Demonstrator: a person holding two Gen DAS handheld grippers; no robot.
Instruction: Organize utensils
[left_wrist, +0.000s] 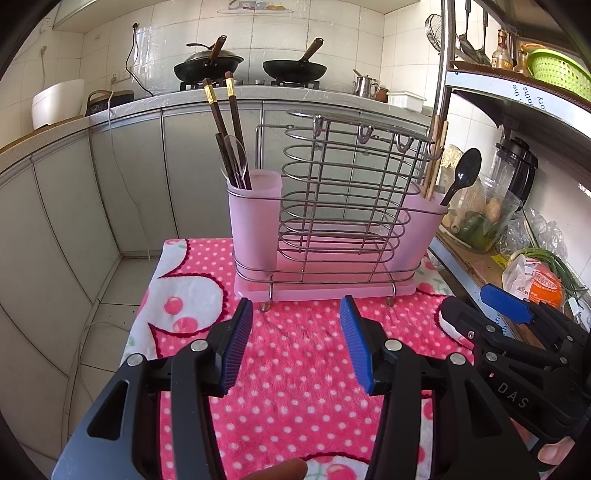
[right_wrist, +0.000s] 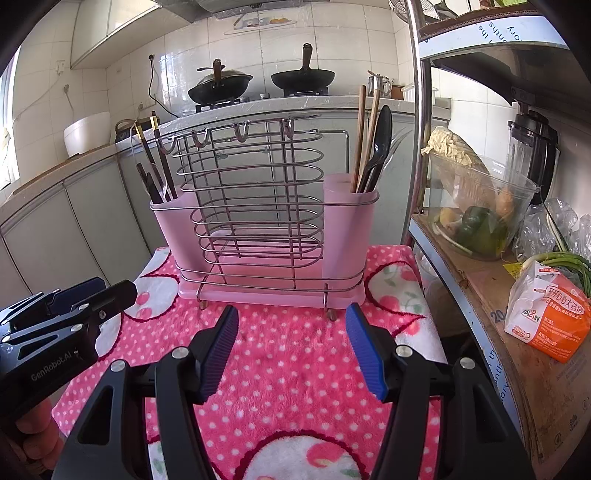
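Note:
A wire utensil rack (left_wrist: 343, 206) (right_wrist: 255, 206) with a pink tray and a pink cup at each end stands on a pink dotted towel (left_wrist: 295, 354) (right_wrist: 295, 354). The left cup (left_wrist: 253, 218) (right_wrist: 173, 229) holds dark chopsticks (left_wrist: 225, 122) (right_wrist: 155, 155) and a clear spoon (left_wrist: 234, 155). The right cup (left_wrist: 421, 229) (right_wrist: 347, 225) holds wooden chopsticks (left_wrist: 436, 155) (right_wrist: 364, 136) and a black spoon (left_wrist: 465, 170) (right_wrist: 380, 144). My left gripper (left_wrist: 297, 347) (right_wrist: 88, 299) is open and empty in front of the rack. My right gripper (right_wrist: 291, 350) (left_wrist: 476, 306) is open and empty beside it.
A metal shelf unit (right_wrist: 480, 280) (left_wrist: 480, 258) stands close on the right with a clear tub of vegetables (right_wrist: 476, 206), a packet (right_wrist: 550, 317) and a blender (right_wrist: 532, 147). Behind are grey cabinets (left_wrist: 129, 177), a stove with two woks (left_wrist: 291, 68) and a kettle (left_wrist: 365, 86).

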